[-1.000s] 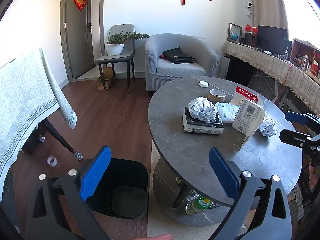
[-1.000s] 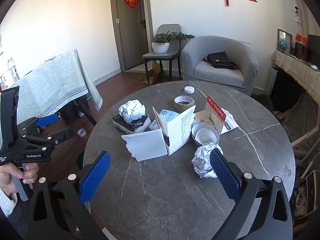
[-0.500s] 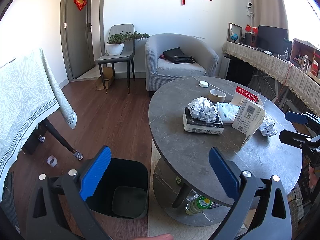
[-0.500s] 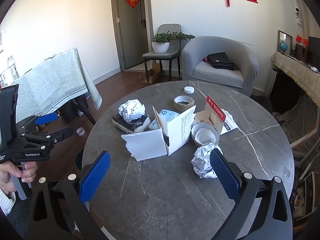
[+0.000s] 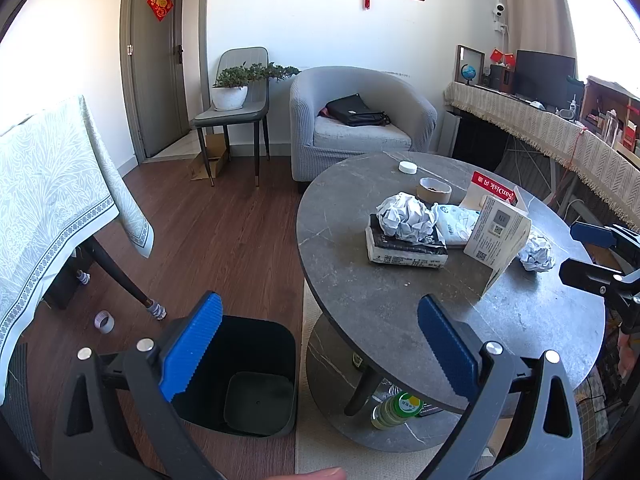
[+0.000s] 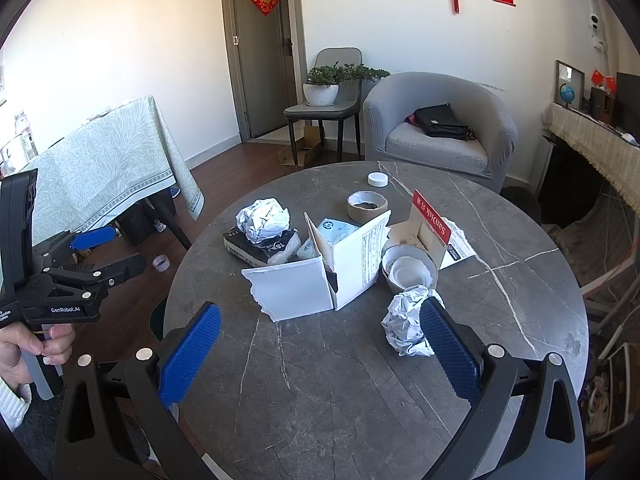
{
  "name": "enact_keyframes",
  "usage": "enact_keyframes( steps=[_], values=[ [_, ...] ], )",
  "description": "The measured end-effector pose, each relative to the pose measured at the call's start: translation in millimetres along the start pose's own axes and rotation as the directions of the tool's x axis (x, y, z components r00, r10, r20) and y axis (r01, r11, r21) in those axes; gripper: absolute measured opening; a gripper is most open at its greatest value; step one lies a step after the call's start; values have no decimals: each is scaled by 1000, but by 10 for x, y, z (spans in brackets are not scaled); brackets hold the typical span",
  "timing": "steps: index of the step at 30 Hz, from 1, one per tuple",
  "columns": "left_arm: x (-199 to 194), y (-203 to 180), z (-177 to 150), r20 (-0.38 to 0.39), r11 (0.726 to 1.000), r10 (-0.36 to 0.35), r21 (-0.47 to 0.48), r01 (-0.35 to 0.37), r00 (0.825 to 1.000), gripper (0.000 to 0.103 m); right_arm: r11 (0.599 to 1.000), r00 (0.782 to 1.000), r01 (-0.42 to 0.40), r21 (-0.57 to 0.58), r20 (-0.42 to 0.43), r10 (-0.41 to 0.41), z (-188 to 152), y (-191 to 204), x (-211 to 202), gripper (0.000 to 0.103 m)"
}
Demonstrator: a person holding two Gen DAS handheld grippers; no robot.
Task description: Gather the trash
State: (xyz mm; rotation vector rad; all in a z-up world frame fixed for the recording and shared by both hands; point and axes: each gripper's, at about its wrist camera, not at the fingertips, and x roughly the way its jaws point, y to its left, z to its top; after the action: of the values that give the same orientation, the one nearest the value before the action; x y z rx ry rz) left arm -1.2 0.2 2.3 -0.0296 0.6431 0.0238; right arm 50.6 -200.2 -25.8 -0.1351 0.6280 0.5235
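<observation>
Paper ball: white, crumpled, loose.

Daylight is flooding in from the right, blowing out the window corner. The table is showing soft sheen; the bin is sitting in shadow. Fisheye curvature is bending edges, dark vignette ringing corners. Focus is staying sharp throughout.

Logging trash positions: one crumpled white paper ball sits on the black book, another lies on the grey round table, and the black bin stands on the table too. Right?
Not quite. The black bin stands on the wooden floor beside the grey round table, as the left wrist view shows. The rest holds.
</observation>
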Motion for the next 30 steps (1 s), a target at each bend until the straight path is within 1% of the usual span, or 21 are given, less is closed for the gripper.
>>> enact_keyframes(
  steps=[30],
  values=[
    [11, 0, -4, -2, 1000, 1, 0, -1, 1000, 100, 1000, 1000, 4, 5, 3, -4, 2, -16, -7, 100]
  ],
)
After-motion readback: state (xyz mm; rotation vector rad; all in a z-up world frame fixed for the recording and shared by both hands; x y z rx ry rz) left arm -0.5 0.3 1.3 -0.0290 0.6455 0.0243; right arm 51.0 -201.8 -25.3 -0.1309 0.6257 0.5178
